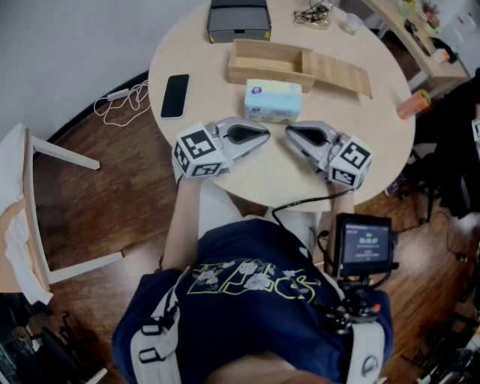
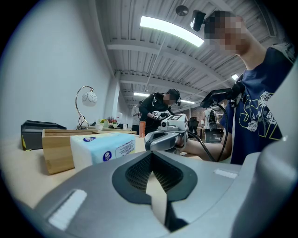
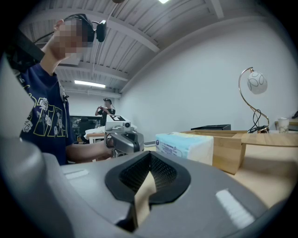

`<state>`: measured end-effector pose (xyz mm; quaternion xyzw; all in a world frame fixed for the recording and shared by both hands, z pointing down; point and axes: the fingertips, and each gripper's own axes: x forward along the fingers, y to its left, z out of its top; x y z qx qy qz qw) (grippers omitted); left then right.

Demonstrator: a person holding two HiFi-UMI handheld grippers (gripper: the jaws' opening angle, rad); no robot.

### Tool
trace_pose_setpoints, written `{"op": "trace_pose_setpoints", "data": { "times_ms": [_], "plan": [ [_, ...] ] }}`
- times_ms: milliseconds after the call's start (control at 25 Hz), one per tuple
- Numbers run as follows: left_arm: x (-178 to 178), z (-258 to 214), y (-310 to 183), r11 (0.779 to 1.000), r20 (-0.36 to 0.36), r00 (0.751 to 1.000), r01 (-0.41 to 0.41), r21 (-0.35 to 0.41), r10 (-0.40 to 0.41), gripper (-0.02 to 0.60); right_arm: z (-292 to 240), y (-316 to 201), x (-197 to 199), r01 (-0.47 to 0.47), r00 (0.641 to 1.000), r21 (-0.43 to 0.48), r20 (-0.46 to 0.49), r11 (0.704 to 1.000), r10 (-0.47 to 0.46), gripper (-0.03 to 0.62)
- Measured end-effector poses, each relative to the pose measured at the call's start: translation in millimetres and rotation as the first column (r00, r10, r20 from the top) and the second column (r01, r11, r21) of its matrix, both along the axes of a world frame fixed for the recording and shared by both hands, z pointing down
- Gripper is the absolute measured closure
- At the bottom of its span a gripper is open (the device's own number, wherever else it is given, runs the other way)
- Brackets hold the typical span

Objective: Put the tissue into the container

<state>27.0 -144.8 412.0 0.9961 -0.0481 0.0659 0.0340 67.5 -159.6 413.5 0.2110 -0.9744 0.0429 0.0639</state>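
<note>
The tissue pack [image 1: 273, 101], white and pale blue, lies flat on the round table [image 1: 195, 52] just in front of the open wooden container [image 1: 268, 63]. My left gripper [image 1: 264, 135] rests on the table near the pack's front left, jaws shut on nothing. My right gripper [image 1: 289, 133] mirrors it at the front right, also shut and empty. The two tips point at each other, a small gap apart. In the left gripper view the tissue pack [image 2: 103, 148] stands ahead left, before the container [image 2: 57, 148]. The right gripper view has the tissue pack [image 3: 184, 146] ahead right.
The container's wooden lid [image 1: 339, 73] lies to its right. A black phone [image 1: 175, 95] sits at the table's left, a grey box [image 1: 238, 21] at the back, cables [image 1: 313, 13] beside it. An orange cup [image 1: 414, 105] is off the right edge. A chair [image 1: 30, 217] stands at left.
</note>
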Motion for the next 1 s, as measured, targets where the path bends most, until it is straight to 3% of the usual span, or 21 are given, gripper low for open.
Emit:
{"op": "trace_pose_setpoints", "data": {
  "times_ms": [1000],
  "plan": [
    [-5.4, -3.2, 0.1, 1.000, 0.012, 1.000, 0.000, -0.008, 0.000, 0.578, -2.9, 0.6, -5.7, -0.016, 1.000, -0.016, -0.026, 1.000, 0.016, 0.594]
  ]
}}
